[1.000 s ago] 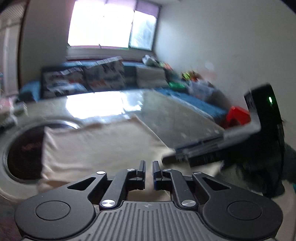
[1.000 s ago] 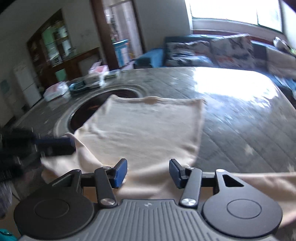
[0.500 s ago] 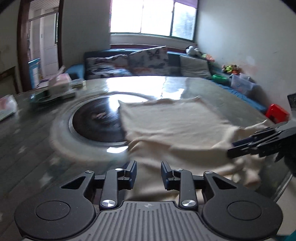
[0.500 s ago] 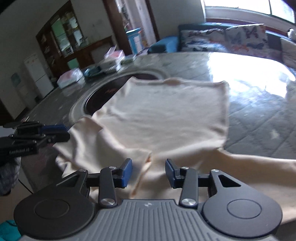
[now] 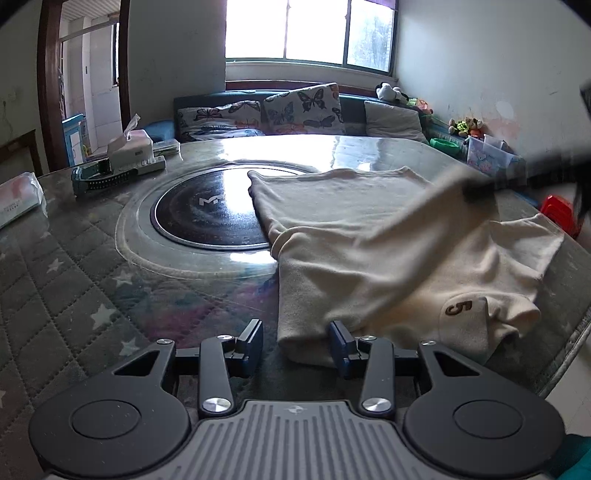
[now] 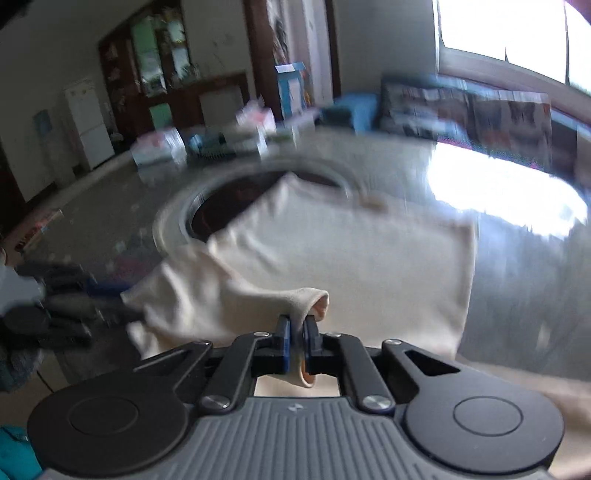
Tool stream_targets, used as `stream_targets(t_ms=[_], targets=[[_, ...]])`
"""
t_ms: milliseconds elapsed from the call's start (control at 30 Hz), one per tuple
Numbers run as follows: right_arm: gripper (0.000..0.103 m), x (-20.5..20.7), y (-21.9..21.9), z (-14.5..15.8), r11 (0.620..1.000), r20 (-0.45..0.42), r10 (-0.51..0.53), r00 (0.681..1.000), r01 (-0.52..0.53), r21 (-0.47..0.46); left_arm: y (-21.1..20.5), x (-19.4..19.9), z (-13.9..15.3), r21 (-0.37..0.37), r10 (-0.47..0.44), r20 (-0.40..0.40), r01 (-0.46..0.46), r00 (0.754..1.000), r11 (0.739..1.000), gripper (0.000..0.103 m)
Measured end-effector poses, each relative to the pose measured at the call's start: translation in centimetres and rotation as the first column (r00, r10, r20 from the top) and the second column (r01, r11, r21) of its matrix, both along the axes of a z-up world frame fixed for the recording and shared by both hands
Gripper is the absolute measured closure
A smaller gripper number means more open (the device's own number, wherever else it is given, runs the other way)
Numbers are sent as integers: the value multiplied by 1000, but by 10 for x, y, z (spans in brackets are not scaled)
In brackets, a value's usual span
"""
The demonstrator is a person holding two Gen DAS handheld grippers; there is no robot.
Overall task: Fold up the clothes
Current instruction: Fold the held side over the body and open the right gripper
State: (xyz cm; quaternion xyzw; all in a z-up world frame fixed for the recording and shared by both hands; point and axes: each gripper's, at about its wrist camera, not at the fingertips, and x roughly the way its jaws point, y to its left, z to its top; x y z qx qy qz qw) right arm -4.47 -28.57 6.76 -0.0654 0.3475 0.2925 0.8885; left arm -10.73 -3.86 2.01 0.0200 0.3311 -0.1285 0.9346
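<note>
on the grey quilted star-print table cover (image 5: 66, 280), my cream-coloured cotton garment (image 5: 354, 229) lies spread out, its far left corner overlapping the round black glass hob plate (image 5: 207, 210) set in the tabletop. a brown "5" mark (image 5: 458, 307) shows on a bunched bit near the front right edge of the table. my left gripper (image 5: 296, 341) sits low at the near edge of the cloth with its jaws partly apart, having just been opening; the garment's near fold lies between them, against the right-hand finger (image 5: 341, 343), not pinched. my right gripper (image 6: 296, 332) has just closed and is clamped tight on a cuff-like edge of the same garment (image 6: 332, 254), which is lifted off the table and stretched; in the left view that strip of cloth runs blurred up to the right. behind: a white tissue box (image 5: 131, 147) at the table's far left, butterfly-print cushions (image 5: 303, 109) on a dark sofa, a bright window (image 5: 310, 29). right view is motion-blurred.
</note>
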Motion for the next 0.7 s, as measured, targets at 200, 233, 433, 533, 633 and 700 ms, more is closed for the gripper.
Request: stream_targets(t_ms=[200, 233, 433, 533, 633, 700], targets=[[97, 3, 32, 66, 996, 201, 93, 975, -92, -14, -7, -2, 1, 11, 5, 20, -5, 1000, 1000, 81], [97, 3, 38, 77, 994, 233, 109, 966, -109, -16, -8, -3, 1, 19, 2, 27, -3, 1000, 1000, 88], [97, -4, 51, 106, 990, 344, 141, 928, -140, -28, -16, -13, 6, 54, -12, 77, 8, 997, 998, 99], [97, -1, 36, 91, 996, 297, 78, 952, -66, -53, -15, -15, 6, 53, -23, 78, 19, 997, 998, 99], [97, 6, 13, 61, 995, 195, -18, 981, 36, -89, -11, -14, 2, 58, -35, 51, 32, 998, 998, 99], [97, 11, 1, 32, 989, 104, -67, 992, 80, -128, -8, -13, 0, 57, -43, 30, 41, 999, 998, 99]])
